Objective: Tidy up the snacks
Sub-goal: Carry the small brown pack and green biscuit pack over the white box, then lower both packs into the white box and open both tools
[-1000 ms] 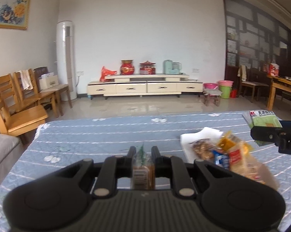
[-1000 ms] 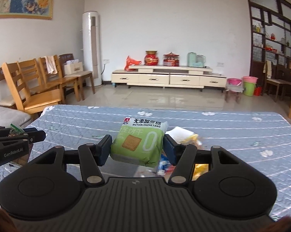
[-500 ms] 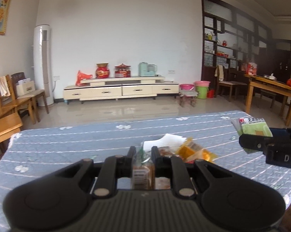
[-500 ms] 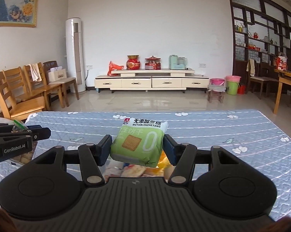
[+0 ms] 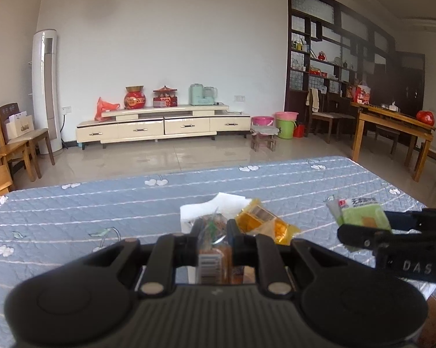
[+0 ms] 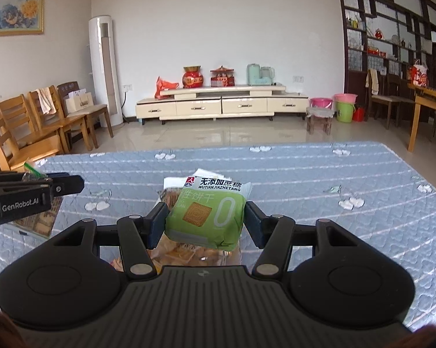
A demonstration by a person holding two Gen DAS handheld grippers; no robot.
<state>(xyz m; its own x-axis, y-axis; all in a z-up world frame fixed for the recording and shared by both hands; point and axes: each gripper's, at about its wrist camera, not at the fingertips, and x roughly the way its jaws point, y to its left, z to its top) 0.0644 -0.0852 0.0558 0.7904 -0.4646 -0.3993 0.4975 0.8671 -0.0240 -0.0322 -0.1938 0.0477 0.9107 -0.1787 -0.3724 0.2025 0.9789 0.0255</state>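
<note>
Held above the quilted surface (image 6: 305, 168), apparently for sorting: left gripper (image 5: 213, 233) clamped narrow on a clear snack packet (image 5: 213, 249); right gripper (image 6: 206, 220) gripping a green biscuit pack (image 6: 207, 211) over the snack pile (image 5: 261, 220).

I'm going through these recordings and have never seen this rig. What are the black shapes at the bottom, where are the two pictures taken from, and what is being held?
No robot: a person holds a two-finger tool in each hand, each with a camera looking forward along its jaws. The left gripper is shut on a clear-wrapped snack. The right gripper is shut on a green biscuit pack. Both hang above a blue quilted cloth, where a yellow snack packet and white paper lie.
</note>
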